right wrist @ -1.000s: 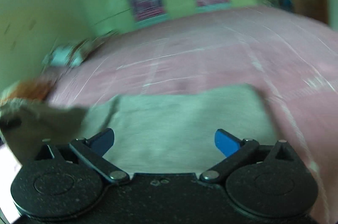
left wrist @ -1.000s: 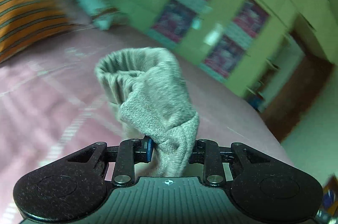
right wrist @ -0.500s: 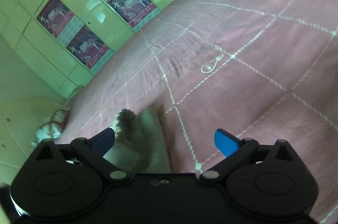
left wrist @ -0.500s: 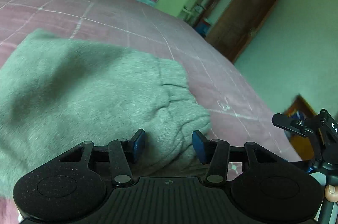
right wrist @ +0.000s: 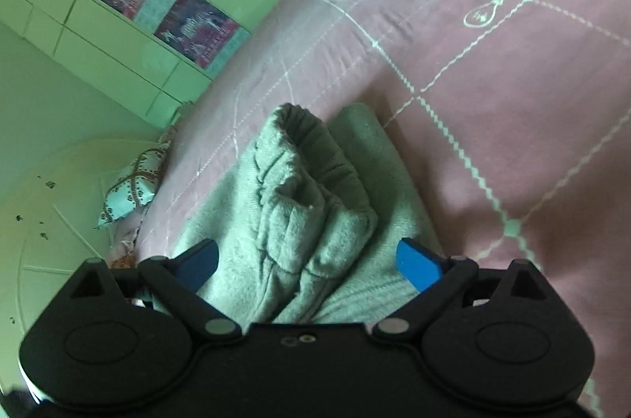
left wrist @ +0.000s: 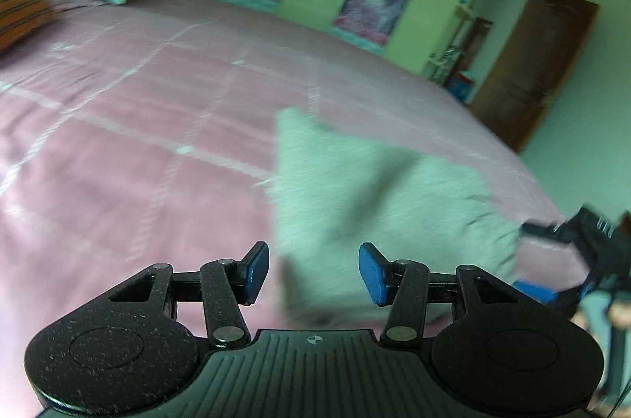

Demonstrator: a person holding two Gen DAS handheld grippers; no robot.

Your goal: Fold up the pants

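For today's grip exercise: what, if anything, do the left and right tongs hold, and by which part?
Nothing is held. The left tongs and right tongs both stand open over the grey pants, pads clear of the cloth.

Open bedspread (left wrist: 130,110) left of pants (left wrist: 374,189)

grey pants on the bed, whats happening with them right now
A person with a gripper in each hand is folding grey pants on a pink bedspread. The left gripper is open over one edge of the pants, holding nothing; its jaws have just been opening. The right gripper is open too, with the bunched waistband between its fingers but not pinched. The pants lie partly folded.
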